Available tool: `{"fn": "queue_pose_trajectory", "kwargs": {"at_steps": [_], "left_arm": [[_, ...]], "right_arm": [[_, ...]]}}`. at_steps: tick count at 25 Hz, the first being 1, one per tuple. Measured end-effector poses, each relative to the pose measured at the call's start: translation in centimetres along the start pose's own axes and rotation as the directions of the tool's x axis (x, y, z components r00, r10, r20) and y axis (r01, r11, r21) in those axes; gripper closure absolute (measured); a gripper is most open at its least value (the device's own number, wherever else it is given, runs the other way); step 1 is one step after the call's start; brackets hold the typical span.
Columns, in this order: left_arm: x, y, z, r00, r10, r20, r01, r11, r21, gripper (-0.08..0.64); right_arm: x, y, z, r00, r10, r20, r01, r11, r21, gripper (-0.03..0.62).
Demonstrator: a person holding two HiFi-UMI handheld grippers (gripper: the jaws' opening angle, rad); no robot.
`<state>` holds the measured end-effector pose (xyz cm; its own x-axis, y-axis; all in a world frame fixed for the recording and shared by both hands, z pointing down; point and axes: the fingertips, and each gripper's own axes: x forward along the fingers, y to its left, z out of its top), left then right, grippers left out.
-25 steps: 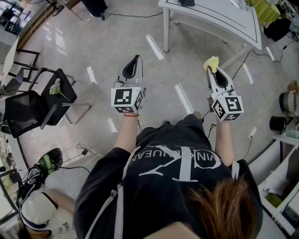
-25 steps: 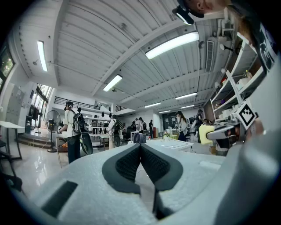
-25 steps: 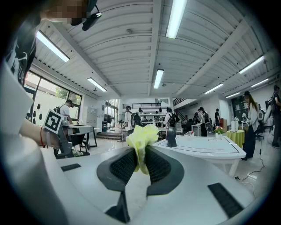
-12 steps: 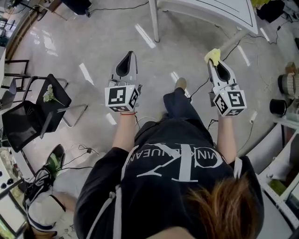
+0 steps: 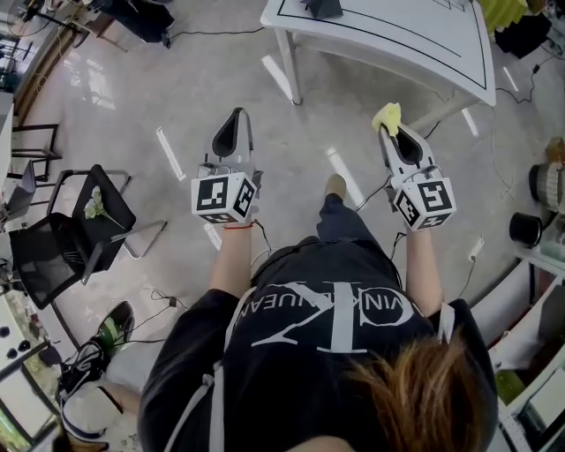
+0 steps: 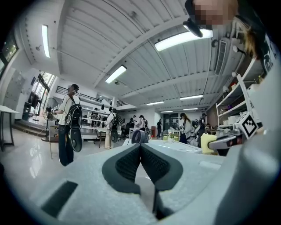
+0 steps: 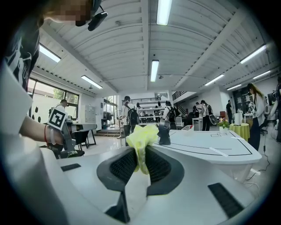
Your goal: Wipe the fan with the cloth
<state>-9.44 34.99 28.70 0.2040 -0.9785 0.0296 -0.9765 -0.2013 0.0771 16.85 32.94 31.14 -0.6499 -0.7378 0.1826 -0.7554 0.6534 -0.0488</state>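
Note:
A small dark fan (image 5: 323, 7) stands on the white table (image 5: 424, 44) ahead of me; it also shows over the jaws as the fan (image 7: 164, 133) and the fan (image 6: 139, 136). My right gripper (image 5: 389, 129) is shut on a crumpled yellow cloth (image 5: 386, 116), held in the air short of the table's near edge. In the right gripper view the cloth (image 7: 142, 136) sticks up between the pads of the right gripper (image 7: 141, 154). My left gripper (image 5: 239, 115) hangs over the floor, left of the table, and the left gripper (image 6: 140, 146) is shut on nothing.
A black chair (image 5: 75, 225) with a white flower on it stands at the left. Cables run over the floor near the table leg (image 5: 289, 55). A black pot (image 5: 527, 233) and shelves are at the right. Several people (image 6: 69, 123) stand far off in the hall.
The person has stepped toward the table, which now fills more of the top of the head view. Both grippers came along with their jaws unchanged, the cloth still in the right one.

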Motion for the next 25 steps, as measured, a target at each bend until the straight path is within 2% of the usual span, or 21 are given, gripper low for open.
{"fn": "queue_pose_trajectory", "kwargs": {"at_steps": [10,17,25], "left_arm": [[9.2,-1.4,-1.4,0.998,-0.022,-0.054,0.022,1.0,0.006,0.557],[14.2,-2.5,-2.0,0.997,-0.015,-0.072,0.016,1.0,0.0,0.557],[18.0,-4.3,-2.7,0.993,-0.05,-0.106,0.051,0.999,0.009,0.557]], "right_arm": [[7.3,-4.6,-0.2,0.99,0.114,-0.077,-0.12,0.991,-0.064,0.532],[11.2,-7.5,-0.4,0.977,0.19,-0.097,-0.196,0.978,-0.065,0.532],[13.3,-9.5,-0.5,0.969,0.225,-0.104,-0.233,0.97,-0.071,0.531]]}}
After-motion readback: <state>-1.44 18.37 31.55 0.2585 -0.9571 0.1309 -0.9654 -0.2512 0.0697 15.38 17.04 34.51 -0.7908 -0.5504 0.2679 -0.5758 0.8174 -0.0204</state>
